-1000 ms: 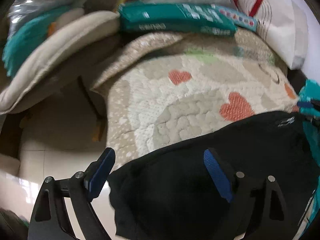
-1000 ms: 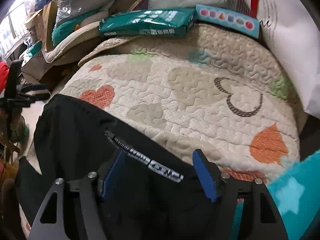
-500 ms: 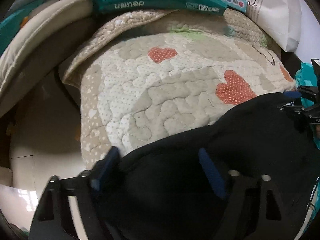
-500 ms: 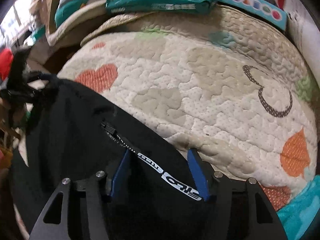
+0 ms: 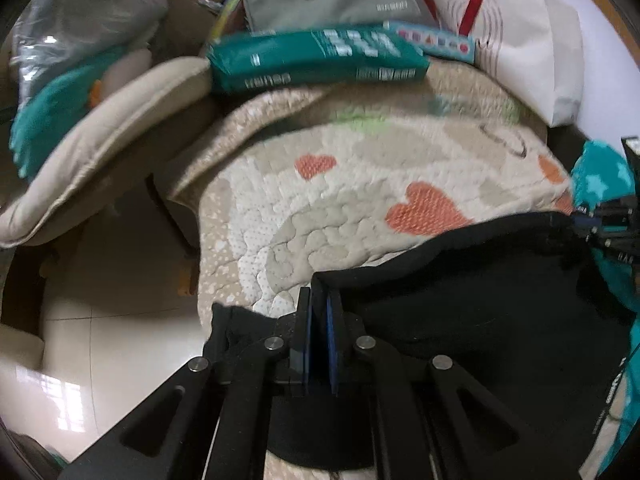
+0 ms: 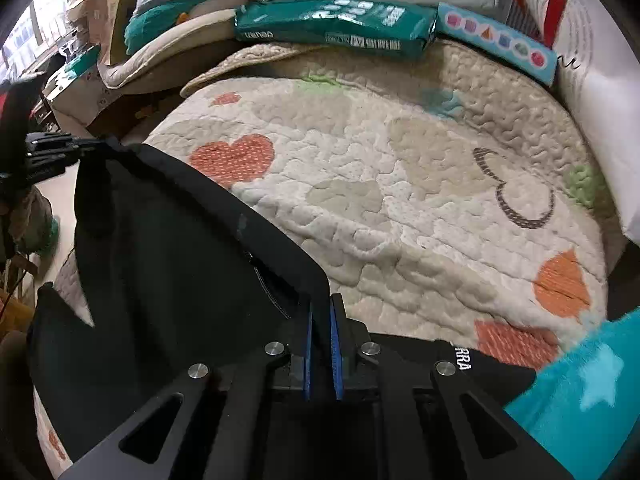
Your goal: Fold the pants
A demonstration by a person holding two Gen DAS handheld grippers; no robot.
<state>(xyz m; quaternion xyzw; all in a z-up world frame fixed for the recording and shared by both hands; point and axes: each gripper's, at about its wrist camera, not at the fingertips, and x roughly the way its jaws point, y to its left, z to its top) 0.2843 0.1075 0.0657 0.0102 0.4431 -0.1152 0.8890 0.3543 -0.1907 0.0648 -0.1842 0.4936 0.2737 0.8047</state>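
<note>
The black fabric pants point(image 6: 168, 264) are spread on the cream quilted bedcover with coloured hearts point(image 6: 400, 184). Their far edge is clamped at two corners, by the left gripper point(image 5: 319, 300) and right gripper point(image 6: 320, 312), evidently so it can be carried over evenly.

Indoor light, moderate. Window glare on floor tiles point(image 5: 60, 396), left wrist view. Motion blur esp. toward edges; strong fisheye warp, dark vignette corners. Black pants point(image 6: 168, 264) lose detail.

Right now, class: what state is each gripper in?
Left gripper: just closed, shut on the pants.
Right gripper: just closed, shut on the pants.
</note>
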